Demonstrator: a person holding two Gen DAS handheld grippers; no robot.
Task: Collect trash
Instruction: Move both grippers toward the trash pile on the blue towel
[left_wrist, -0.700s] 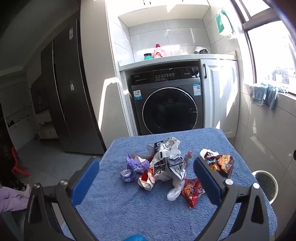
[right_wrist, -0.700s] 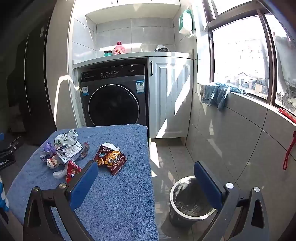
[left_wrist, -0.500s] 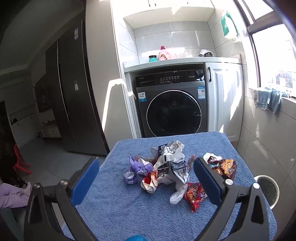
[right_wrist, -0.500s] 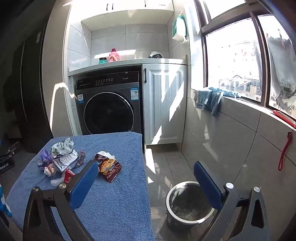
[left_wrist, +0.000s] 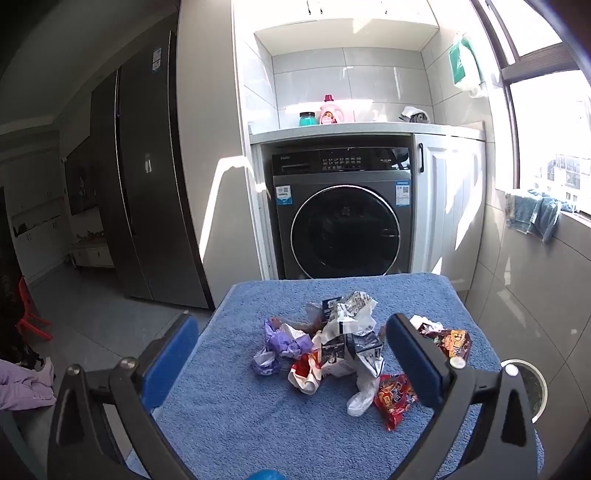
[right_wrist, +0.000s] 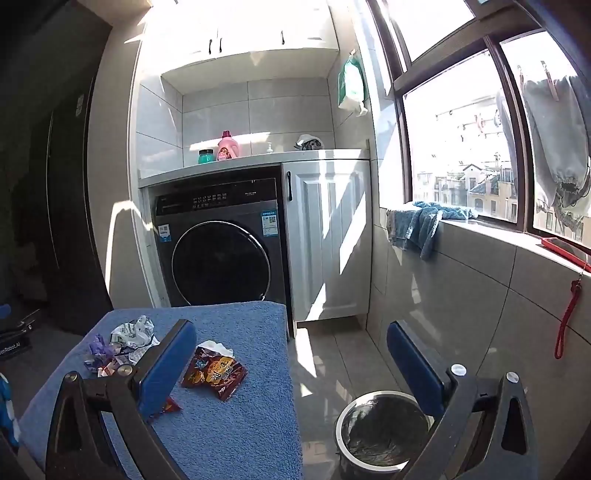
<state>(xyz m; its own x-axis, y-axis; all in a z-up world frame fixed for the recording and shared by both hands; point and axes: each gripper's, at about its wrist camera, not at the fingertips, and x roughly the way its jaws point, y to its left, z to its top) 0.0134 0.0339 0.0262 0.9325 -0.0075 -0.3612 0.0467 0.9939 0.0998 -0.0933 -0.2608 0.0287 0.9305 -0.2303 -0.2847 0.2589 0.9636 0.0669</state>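
Both tools wide open above the littered table, nothing picked up yet.

The table (left_wrist: 236, 424), draped in blue terry cloth, stands in front of a washing machine (left_wrist: 341, 218); a steel trash bin (right_wrist: 380, 432) with a dark liner sits on the floor just beside the table's right edge. A heap of crumpled wrappers (left_wrist: 332, 343) lies mid-table, with a brown snack bag (right_wrist: 214, 371) apart toward the bin side and a red wrapper (left_wrist: 393, 398) at the heap's near edge. The left tool (left_wrist: 291, 362) hangs over the heap, jaws spread and empty; the right tool (right_wrist: 291, 369) is likewise spread, straddling the table's edge and the bin. This looks like the approach step: next, one tool likely needs to descend onto a single wrapper and close.
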